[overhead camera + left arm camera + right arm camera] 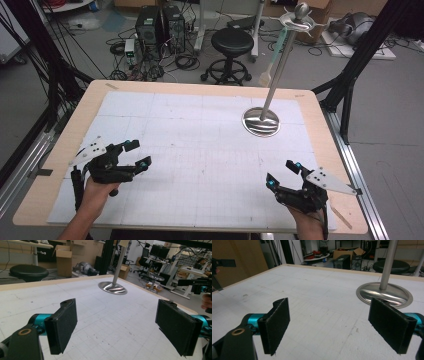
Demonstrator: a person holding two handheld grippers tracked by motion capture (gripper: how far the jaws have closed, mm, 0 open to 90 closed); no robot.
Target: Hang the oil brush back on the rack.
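Left gripper [135,153]: held low over the near-left part of the mat, jaws spread wide, nothing between them; in the left gripper view its pads [62,327] frame bare mat.
Right gripper [284,173]: held over the near-right part of the mat, jaws likewise wide apart and empty; pads [276,325] seen in the right gripper view.
Hands: each grips its tool from the near edge; left hand [97,192], right hand [306,220].
Mat [200,150]: white gridded sheet covering most of the table [50,165].
Stand [262,121]: round polished base on the far-right part of the mat, with a pole [280,65] rising upright to a small dish and ball at the top.
Spatula [272,60]: hangs from the top dish, beside the pole, clear of the mat.
Bearing: the stand lies ahead of the right gripper and slightly to its left; from the left gripper it lies well off, ahead and to the right.
Long axis: vertical, along the pole.
Nearer arm: the right, judged from the high view; a reach forward would likely meet the base first.
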